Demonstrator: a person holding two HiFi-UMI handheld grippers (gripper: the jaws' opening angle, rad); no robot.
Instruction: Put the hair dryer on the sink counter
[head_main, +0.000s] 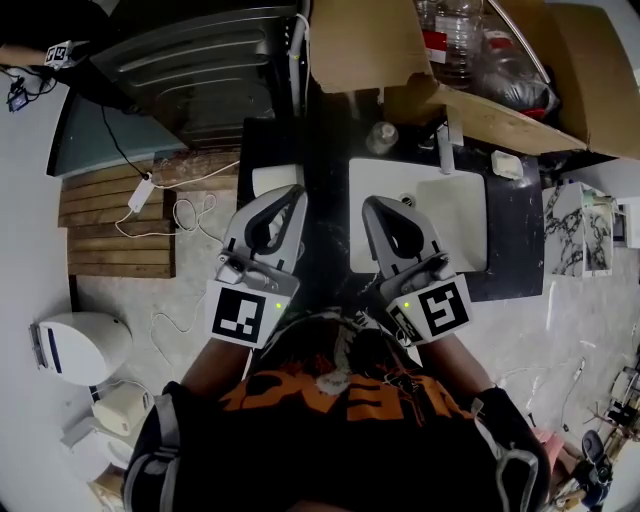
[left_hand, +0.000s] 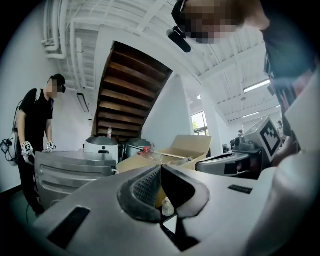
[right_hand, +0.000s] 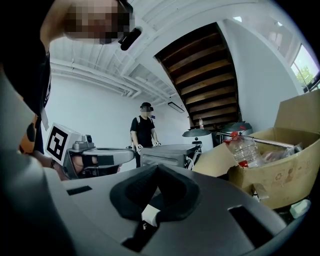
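Grey plastic, your left gripper (head_main: 293, 193) and right gripper (head_main: 372, 203) are both pinched together on nothing, held before the white rectangular sink (head_main: 455, 220).

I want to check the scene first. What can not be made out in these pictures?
- Hair dryer: in no view; its place cannot be told.
- Sink counter, head view: partly covered by the left gripper and right gripper.
- Cardboard box, head view: cut off by the top edge.
- White item beside the sink: too small to name.
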